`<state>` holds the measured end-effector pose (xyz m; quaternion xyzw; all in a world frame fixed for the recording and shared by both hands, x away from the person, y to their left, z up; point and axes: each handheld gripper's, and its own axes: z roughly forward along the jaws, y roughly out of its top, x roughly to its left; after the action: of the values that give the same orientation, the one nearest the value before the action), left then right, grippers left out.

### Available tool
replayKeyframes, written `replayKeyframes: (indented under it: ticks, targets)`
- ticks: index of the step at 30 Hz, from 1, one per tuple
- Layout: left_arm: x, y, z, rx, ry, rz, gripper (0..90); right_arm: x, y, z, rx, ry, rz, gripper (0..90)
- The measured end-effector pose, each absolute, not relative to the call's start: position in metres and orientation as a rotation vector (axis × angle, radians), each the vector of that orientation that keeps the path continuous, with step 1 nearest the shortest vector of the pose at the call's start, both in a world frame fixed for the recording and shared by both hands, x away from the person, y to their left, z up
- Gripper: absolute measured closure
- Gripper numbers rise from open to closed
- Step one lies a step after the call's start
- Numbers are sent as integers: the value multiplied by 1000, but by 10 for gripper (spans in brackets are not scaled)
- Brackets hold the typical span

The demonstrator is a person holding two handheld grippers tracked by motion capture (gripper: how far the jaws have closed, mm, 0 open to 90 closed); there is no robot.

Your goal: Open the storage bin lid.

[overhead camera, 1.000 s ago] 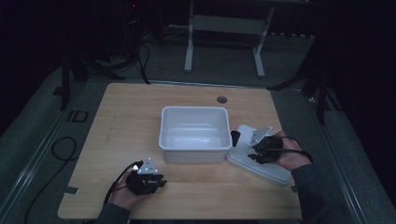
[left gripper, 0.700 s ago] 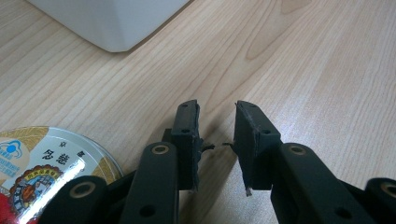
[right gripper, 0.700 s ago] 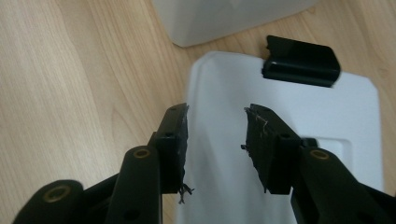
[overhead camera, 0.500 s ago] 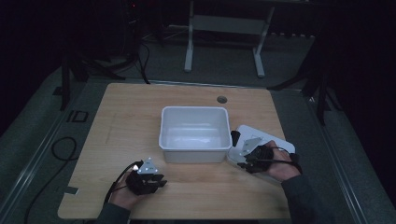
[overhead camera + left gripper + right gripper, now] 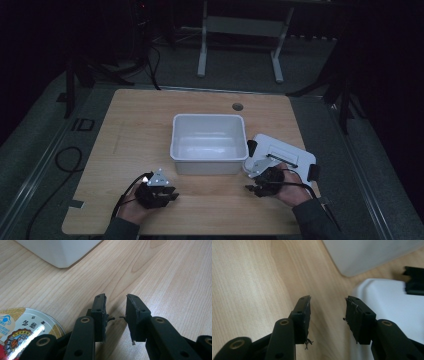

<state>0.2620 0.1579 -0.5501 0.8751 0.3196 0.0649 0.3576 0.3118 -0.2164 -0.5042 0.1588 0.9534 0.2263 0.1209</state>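
Two claws sit low over my pale wooden bench point(image 5: 125, 120) in a dark room: left claw point(image 5: 115, 315) slightly apart, empty; right claw point(image 5: 327, 315), just opening, empty, beside the white lid point(image 5: 285, 152) by the tub point(image 5: 209, 142).

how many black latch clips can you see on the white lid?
2: one clip at the lid edge nearest the tub, one clip on its right edge. Others may hide under the right hand.

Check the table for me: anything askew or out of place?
The white lid lies off the empty white tub, skewed beside its right wall. Frayed threads hang from the right tongs' pads.
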Motion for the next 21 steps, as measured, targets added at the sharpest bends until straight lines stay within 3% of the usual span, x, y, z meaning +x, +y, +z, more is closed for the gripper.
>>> replayKeyframes:
  ticks: [11, 21]
  targets:
    - [262, 157, -550, 2262, 821, 168, 688, 303, -204, -526, 540, 2762, 763, 487]
    - [262, 157, -550, 2253, 824, 144, 624, 298, -196, -535, 564, 2691, 873, 465]
